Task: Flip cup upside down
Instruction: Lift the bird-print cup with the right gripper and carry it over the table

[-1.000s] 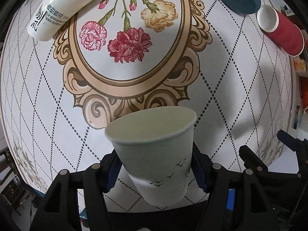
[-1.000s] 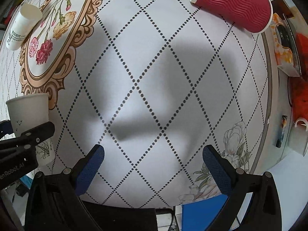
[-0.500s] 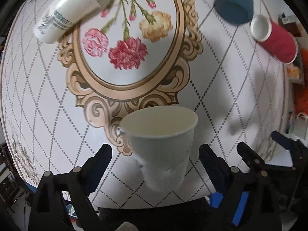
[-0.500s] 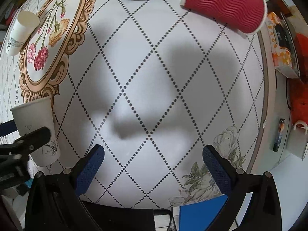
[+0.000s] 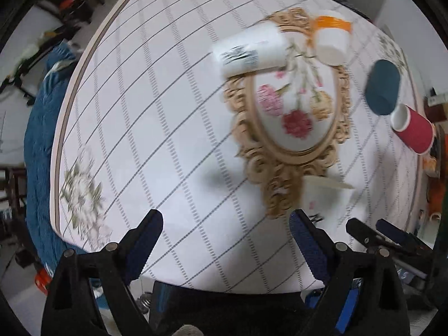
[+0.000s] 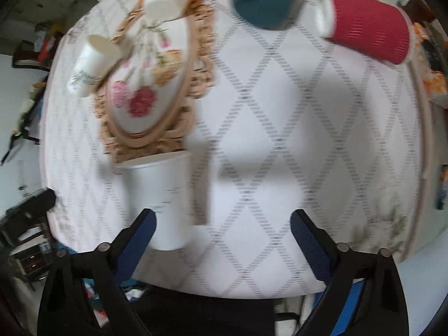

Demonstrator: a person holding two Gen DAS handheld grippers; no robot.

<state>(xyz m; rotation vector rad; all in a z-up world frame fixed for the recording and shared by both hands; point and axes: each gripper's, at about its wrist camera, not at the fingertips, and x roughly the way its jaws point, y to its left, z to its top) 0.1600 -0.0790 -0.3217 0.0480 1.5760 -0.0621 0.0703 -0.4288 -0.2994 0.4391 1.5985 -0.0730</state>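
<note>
A white paper cup with small bird marks (image 6: 165, 198) stands upright, mouth up, near the table's front edge. In the left wrist view it (image 5: 322, 196) is blurred, just beyond my right finger. My left gripper (image 5: 226, 240) is open and empty, to the left of the cup. My right gripper (image 6: 224, 238) is open and empty; the cup stands just past its left fingertip (image 6: 140, 232). Both views are motion-blurred.
A white printed cup (image 5: 249, 51) lies on its side at the back. An orange-and-white cup (image 5: 333, 42), a teal cup (image 5: 382, 86) and a red ribbed cup (image 5: 411, 133) lie beyond. The table edge (image 5: 64, 128) runs along the left.
My left gripper opened, let go of the white cup, and swung left away from it. The cup now stands on the table. My right gripper moved left toward the cup.
</note>
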